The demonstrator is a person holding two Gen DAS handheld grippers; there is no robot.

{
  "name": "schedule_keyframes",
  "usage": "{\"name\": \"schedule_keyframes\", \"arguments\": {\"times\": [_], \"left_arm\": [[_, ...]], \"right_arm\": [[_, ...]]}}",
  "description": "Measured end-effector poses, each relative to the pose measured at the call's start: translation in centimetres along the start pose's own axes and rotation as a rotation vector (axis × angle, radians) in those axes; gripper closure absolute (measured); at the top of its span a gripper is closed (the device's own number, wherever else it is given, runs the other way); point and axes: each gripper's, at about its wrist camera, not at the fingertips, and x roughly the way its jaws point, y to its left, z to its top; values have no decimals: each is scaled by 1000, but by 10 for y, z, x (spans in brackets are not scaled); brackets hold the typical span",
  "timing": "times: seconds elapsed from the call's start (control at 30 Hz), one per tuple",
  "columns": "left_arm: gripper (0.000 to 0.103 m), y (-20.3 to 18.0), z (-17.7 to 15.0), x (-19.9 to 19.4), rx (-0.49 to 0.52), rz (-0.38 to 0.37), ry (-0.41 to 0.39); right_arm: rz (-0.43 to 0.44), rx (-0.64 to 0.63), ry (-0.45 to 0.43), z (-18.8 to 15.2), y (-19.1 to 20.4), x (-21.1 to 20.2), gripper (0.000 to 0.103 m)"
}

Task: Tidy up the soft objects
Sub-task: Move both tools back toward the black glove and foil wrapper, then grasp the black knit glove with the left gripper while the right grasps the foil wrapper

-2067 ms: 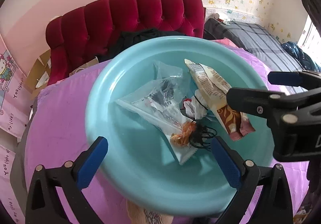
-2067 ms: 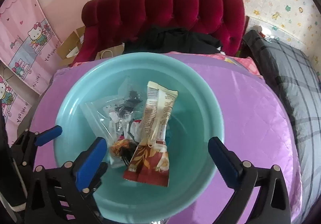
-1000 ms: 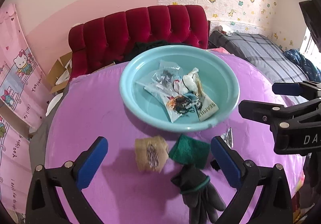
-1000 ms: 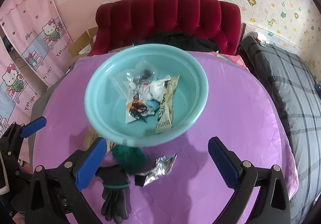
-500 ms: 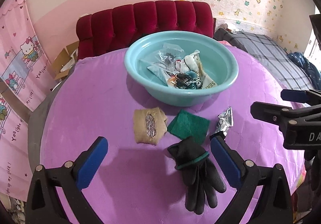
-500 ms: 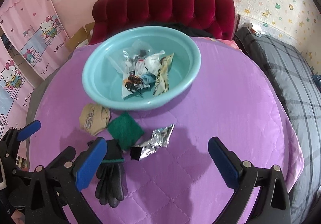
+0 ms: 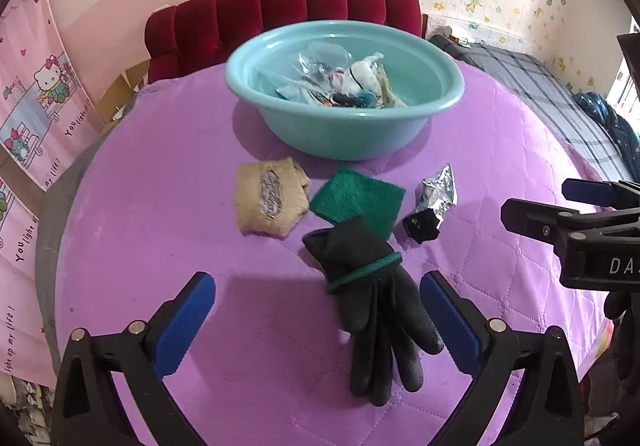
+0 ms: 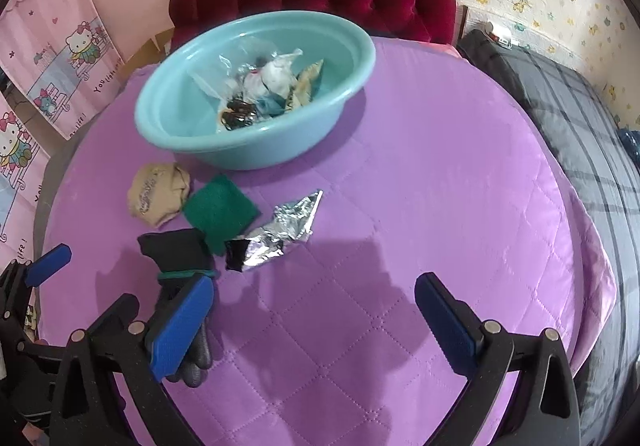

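A teal basin (image 7: 448, 96) (image 8: 352, 86) holding plastic bags and wrappers stands at the far side of a round purple table. In front of it lie a tan cloth bundle (image 7: 270, 202) (image 8: 158, 198), a green scouring pad (image 7: 356, 200) (image 8: 220, 212), a crumpled silver wrapper (image 7: 438, 192) (image 8: 286, 232) and a black glove (image 7: 372, 298) (image 8: 176, 250). My left gripper (image 7: 318, 312) is open and empty, just above the near end of the glove. My right gripper (image 8: 314, 312) is open and empty over bare cloth, to the right of the glove.
The purple quilted table cover (image 8: 420, 186) ends in a round edge on all sides. A red tufted sofa (image 7: 280, 12) stands behind the table. A grey plaid bed (image 8: 580, 118) lies to the right. Pink cartoon curtains (image 7: 36, 94) hang at the left.
Both grippers have drawn back and away from the basin toward the near side of the table. The cloth bundle, pad, wrapper and glove have come into view. Both grippers stay open.
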Motion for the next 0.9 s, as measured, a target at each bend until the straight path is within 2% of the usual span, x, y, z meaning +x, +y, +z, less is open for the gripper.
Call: {"name": "schedule_keyframes", "arguments": {"times": [0.43, 0.67, 0.8, 0.9], "left_arm": [[0, -24, -10, 44, 9, -17, 88], [0, -26, -14, 59, -5, -20, 127], [0, -24, -15, 65, -24, -47, 148], [10, -21, -16, 65, -13, -78, 152]], "right_arm": [[13, -2, 42, -13, -15, 20, 0], [17, -16, 73, -17, -15, 34, 0], [17, -23, 79, -17, -15, 38, 0], [18, -25, 87, -14, -13, 42, 0]]}}
